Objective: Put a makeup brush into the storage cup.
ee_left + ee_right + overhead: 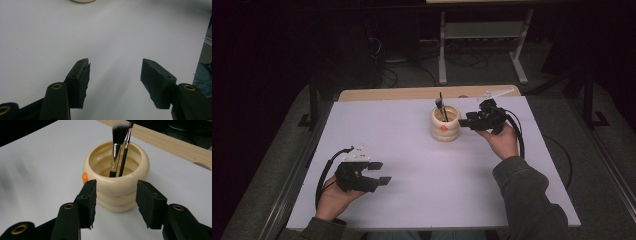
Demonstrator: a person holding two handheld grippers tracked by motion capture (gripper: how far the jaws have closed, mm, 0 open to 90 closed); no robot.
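Right tool [115, 202] open beside cream pot [117, 187] — 2 brushes [116, 150] inside.

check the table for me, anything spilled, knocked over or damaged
Nothing spilled or tipped. The cream ribbed pot stands upright with the makeup brush and thin mascara wand leaning inside. Only oddity: the left gripper has a chipped, ragged pad.

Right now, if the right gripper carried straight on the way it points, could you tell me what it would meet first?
Most likely the cream ribbed pot, which stands directly ahead of the right gripper and its open jaws. How much gap remains is hard to judge.
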